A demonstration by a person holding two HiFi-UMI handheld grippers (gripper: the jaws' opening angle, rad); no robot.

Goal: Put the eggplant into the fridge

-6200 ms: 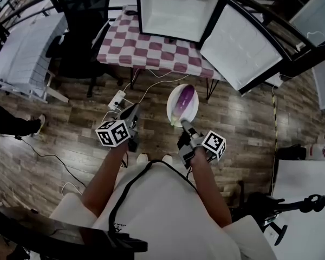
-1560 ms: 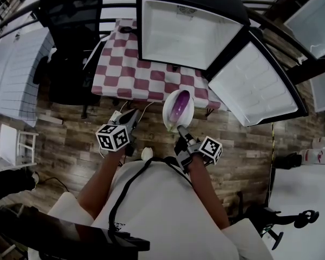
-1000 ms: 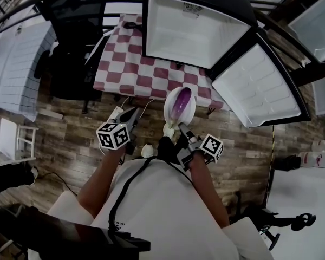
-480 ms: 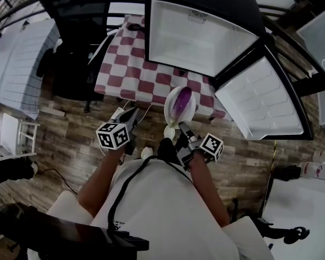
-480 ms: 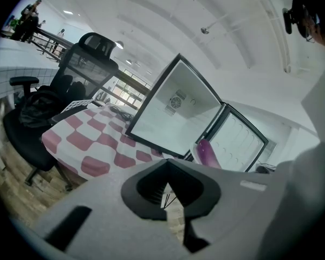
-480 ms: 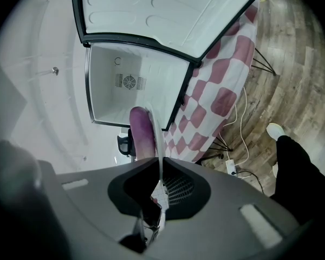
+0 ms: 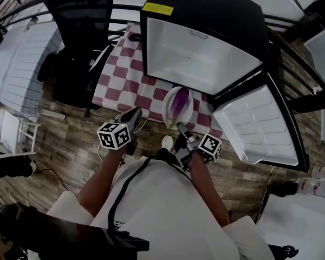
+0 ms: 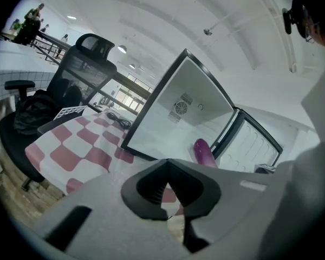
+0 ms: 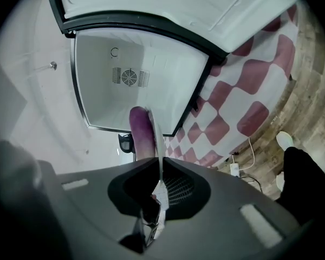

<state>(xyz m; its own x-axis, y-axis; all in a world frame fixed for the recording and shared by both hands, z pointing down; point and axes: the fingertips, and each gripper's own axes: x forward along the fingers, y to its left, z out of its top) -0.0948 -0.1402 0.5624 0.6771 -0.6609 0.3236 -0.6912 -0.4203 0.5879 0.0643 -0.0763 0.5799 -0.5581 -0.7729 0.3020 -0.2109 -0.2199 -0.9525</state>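
Stepping closer, the left gripper (image 7: 134, 114) leads with jaws together, empty; the eggplant (image 7: 179, 102) rides a white plate (image 7: 167, 109) pinched at its rim by the right gripper (image 7: 180, 127); the open fridge (image 7: 216, 15) looms nearer, loading likely next.

No print can be read: the yellow label (image 7: 157, 8) on top of the fridge (image 7: 227, 15) is too small to make out.
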